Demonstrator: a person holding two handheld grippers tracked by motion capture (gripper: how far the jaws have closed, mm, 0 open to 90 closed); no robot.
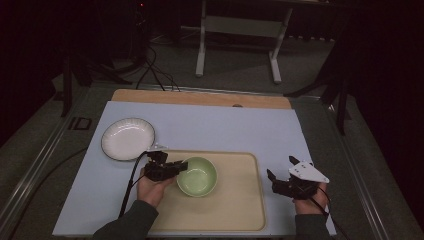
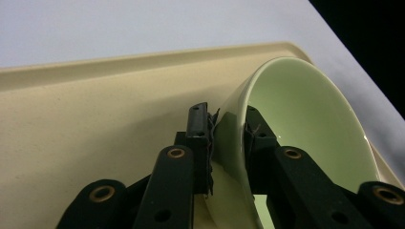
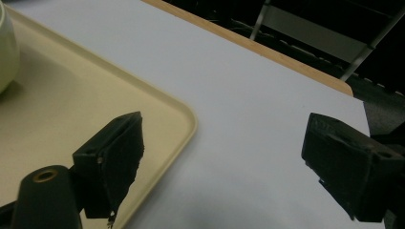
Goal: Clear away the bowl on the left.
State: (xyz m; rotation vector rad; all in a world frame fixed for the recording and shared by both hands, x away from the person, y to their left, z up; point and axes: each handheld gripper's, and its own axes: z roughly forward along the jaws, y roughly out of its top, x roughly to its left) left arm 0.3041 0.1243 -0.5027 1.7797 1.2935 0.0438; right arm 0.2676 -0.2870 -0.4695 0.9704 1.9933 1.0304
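Note:
A pale green bowl (image 1: 198,176) sits on the beige tray (image 1: 240,200). My left gripper (image 1: 181,167) is shut on the bowl's left rim, one jaw outside the wall and one inside. In the left gripper view the bowl (image 2: 305,119) fills the right half, its wall pinched in my left gripper (image 2: 228,128), with the tray (image 2: 86,119) beneath. My right gripper (image 1: 281,169) stands open over the table just right of the tray, nothing between its jaws. The right gripper view has my right gripper (image 3: 224,138) above the tray's corner (image 3: 181,114), and the bowl's edge (image 3: 6,52) at far left.
A white plate (image 1: 128,138) lies on the pale blue mat (image 1: 210,125) at the left, behind the tray. A wooden strip (image 1: 200,98) runs along the table's far edge. A white frame stand (image 1: 238,30) stands on the floor beyond.

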